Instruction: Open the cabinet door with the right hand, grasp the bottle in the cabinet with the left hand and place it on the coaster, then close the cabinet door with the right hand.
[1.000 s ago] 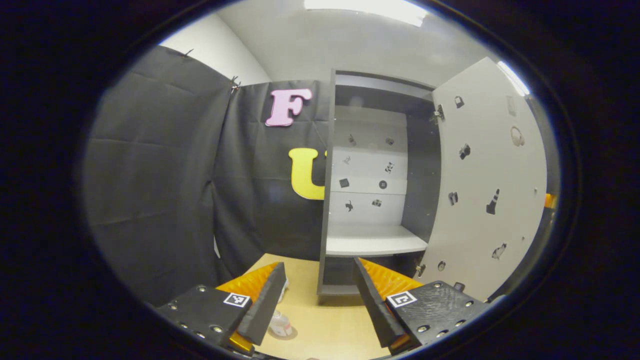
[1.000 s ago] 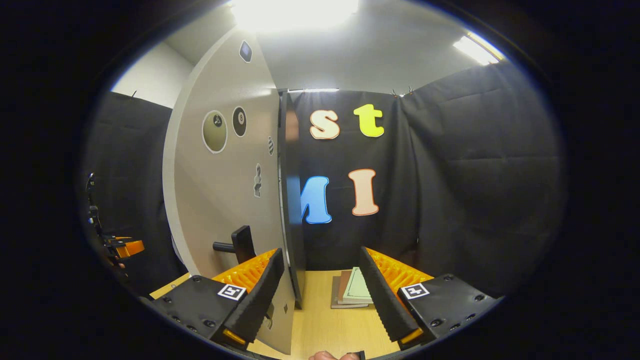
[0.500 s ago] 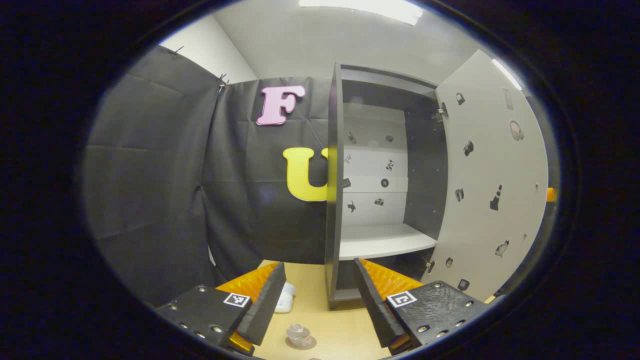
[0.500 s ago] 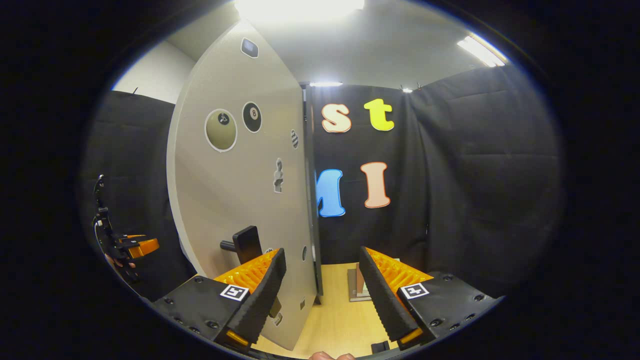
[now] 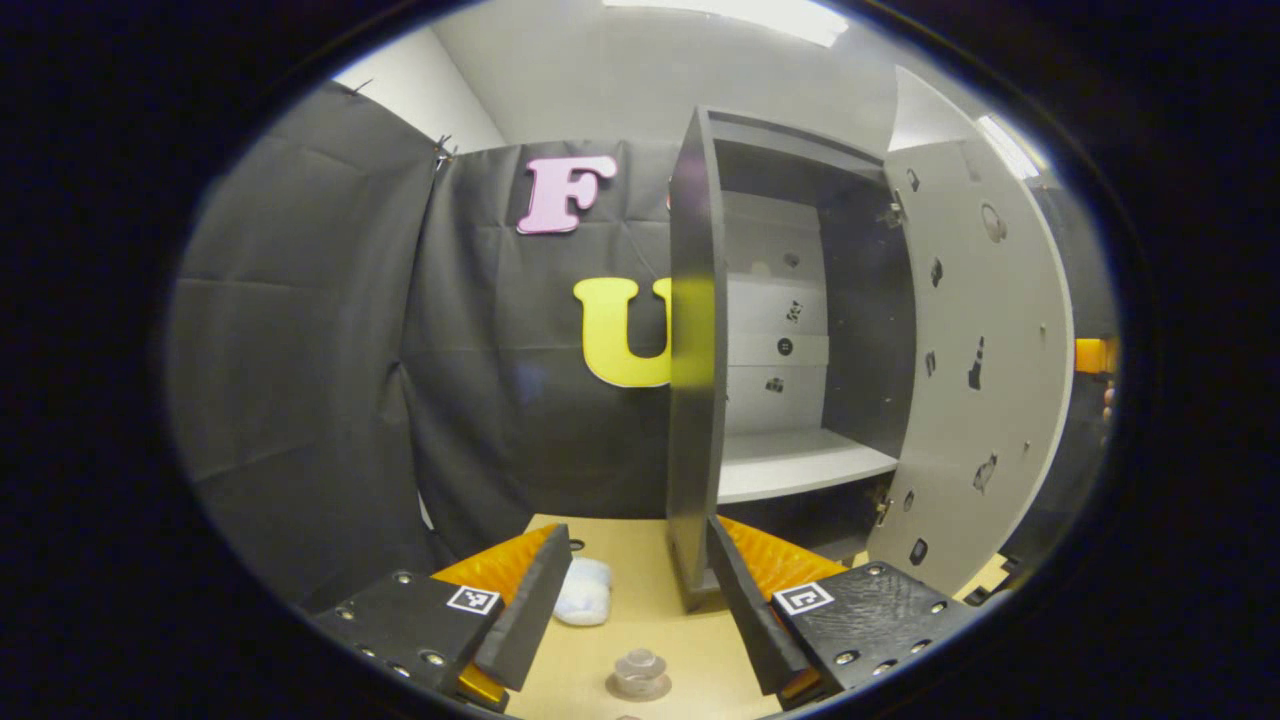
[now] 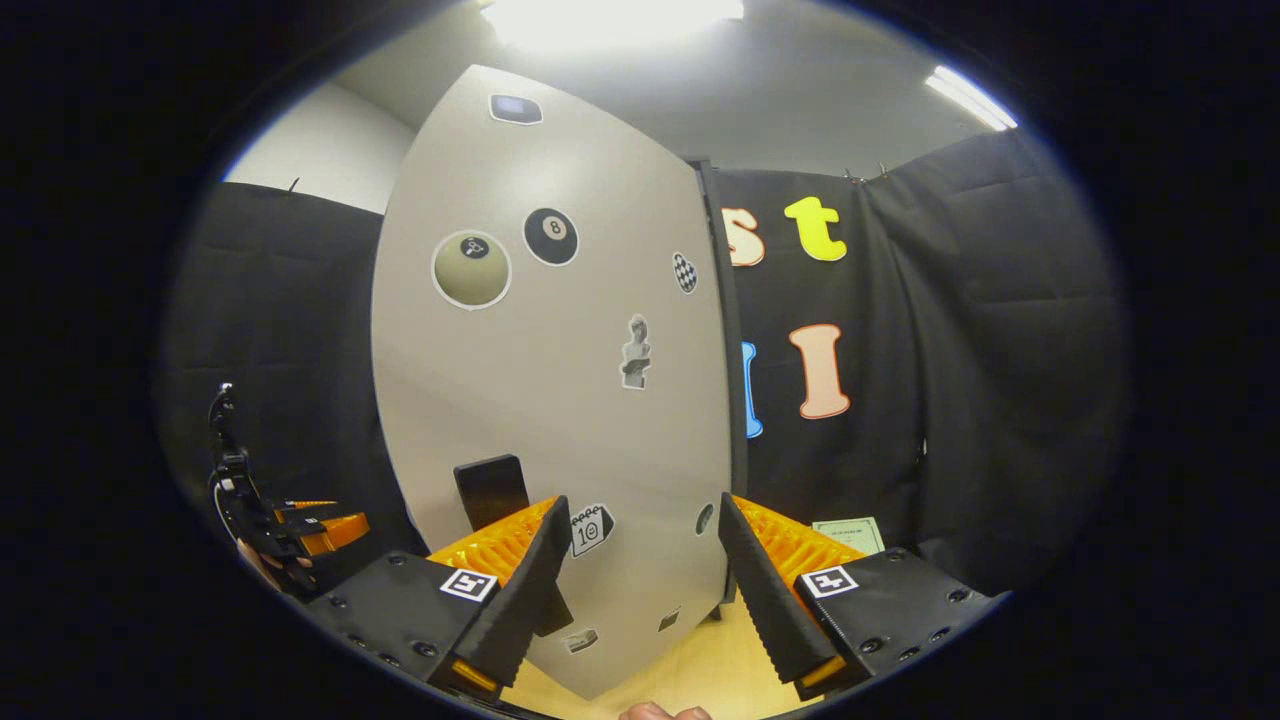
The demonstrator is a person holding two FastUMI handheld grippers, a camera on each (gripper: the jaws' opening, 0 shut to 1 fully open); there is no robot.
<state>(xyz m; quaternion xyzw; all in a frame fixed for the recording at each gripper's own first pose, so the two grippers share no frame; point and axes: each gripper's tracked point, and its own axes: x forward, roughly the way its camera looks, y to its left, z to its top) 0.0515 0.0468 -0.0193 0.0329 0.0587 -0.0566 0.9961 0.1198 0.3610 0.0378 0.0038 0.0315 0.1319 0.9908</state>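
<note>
Bottle [image 5: 640, 672] upright on its coaster [image 5: 641, 689] near the front edge of the table [image 5: 640, 620], seen in the left gripper view between the parted fingers of my left gripper [image 5: 635, 610], which grips nothing. Just behind it lies a small white bundle [image 5: 583, 604]. Beyond, the cabinet [image 5: 700, 340] stands with its shelf [image 5: 800, 462] bare and its door [image 6: 560, 400] swung wide. In the right gripper view my right gripper [image 6: 640, 590] faces the door's outer panel, jaws apart on nothing, the black handle [image 6: 490, 487] just left of my left finger. Closing looks like the step in hand: I would press flat on the panel near the handle, well away from the hinge, and push steadily until it meets the frame.
</note>
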